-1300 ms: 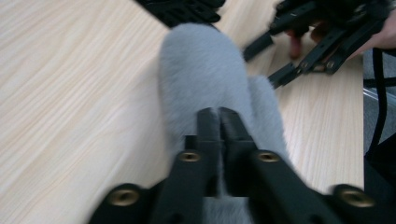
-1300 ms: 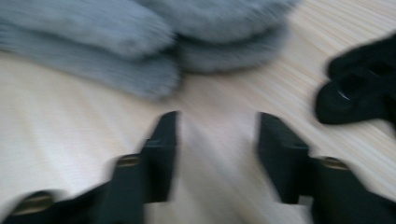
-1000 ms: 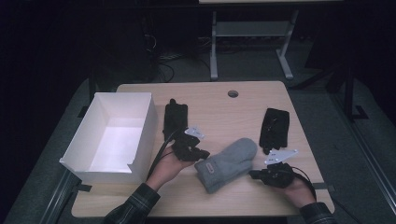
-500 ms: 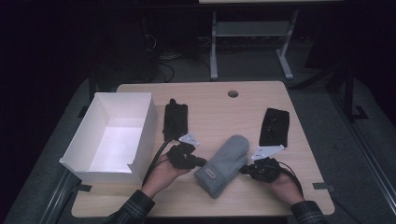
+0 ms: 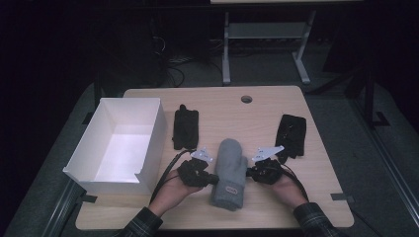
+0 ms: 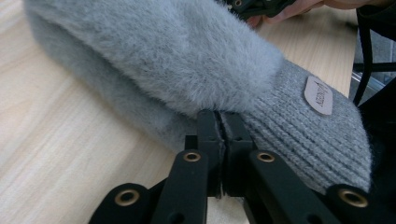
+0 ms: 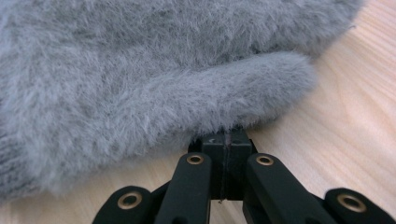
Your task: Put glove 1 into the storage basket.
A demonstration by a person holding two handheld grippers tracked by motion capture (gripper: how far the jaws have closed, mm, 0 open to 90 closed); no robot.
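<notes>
the grey mitten (image 5: 230, 173) lies just right of the white box (image 5: 118, 143). left gripper (image 6: 219, 126) and right gripper (image 7: 225, 140), jaws pressed together, nip its 2 edges; lift evenly, keeping both pinches deep in the fleece.

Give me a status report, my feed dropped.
Left gripper and right gripper both shut, one at each side of the grey mitten. Mitten flat on the table. Nothing in the way.
</notes>
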